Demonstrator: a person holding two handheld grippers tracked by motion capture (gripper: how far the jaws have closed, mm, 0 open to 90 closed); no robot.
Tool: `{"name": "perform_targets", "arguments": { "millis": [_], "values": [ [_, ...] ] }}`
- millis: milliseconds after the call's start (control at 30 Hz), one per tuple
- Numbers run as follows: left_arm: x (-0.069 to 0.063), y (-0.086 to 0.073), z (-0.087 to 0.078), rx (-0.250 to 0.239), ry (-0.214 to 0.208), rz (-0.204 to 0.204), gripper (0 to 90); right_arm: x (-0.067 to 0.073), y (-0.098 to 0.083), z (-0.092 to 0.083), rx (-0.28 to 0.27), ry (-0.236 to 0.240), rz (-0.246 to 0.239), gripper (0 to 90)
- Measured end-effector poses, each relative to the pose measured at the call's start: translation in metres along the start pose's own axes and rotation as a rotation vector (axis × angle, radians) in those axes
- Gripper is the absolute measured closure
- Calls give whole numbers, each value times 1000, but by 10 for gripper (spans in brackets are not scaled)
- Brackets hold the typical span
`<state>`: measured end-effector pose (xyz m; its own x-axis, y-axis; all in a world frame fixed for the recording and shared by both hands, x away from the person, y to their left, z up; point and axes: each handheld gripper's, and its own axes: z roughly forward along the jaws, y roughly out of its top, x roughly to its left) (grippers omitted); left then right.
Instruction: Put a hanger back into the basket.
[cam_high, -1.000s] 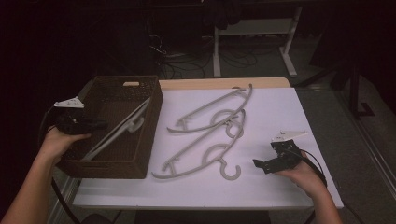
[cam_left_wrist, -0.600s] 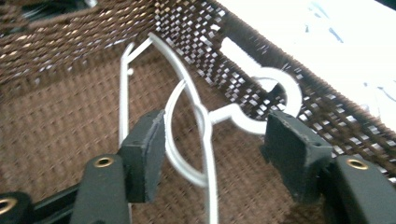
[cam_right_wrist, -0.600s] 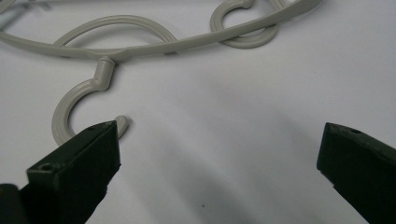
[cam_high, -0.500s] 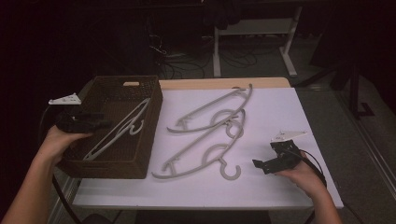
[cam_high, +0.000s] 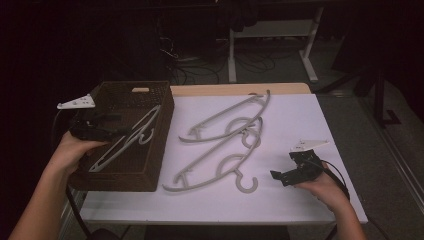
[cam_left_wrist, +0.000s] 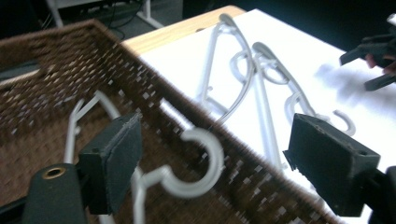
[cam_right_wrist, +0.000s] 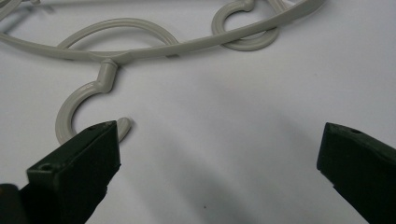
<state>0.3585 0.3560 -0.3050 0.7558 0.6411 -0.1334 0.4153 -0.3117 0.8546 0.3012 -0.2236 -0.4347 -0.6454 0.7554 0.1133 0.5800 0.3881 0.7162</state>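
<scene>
The left gripper (cam_high: 117, 131) has just been opening, its jaws parted with nothing pinched, and a hanger (cam_high: 125, 142) lies in the basket (cam_high: 155, 165). The right gripper (cam_high: 280, 176), open, waits; next comes the nearest hanger (cam_high: 220, 167) at its nine o'clock.

Dark brown woven basket (cam_high: 150, 172) – open-weave pattern of small pale gaps. Pale grey-white hanger (cam_high: 131, 137) inside. Two more pale grey hangers (cam_high: 225, 122) on white tabletop (cam_high: 300, 120). Tan wooden edge beyond – black gripper pads (cam_left_wrist: 112, 161).
</scene>
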Motion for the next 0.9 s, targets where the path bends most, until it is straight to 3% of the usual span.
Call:
{"name": "perform_targets", "arguments": {
  "millis": [367,533,900],
  "values": [
    [-45,24,30,-40,-97,56,130,1,1,2,-1,17,0,0],
    [-65,31,47,-37,-130,84,101,0,0,2,-2,17,-5,0],
    [-100,35,94,-17,-221,104,15,-4,-3,-2,-10,9,2,0]
  ]
}}
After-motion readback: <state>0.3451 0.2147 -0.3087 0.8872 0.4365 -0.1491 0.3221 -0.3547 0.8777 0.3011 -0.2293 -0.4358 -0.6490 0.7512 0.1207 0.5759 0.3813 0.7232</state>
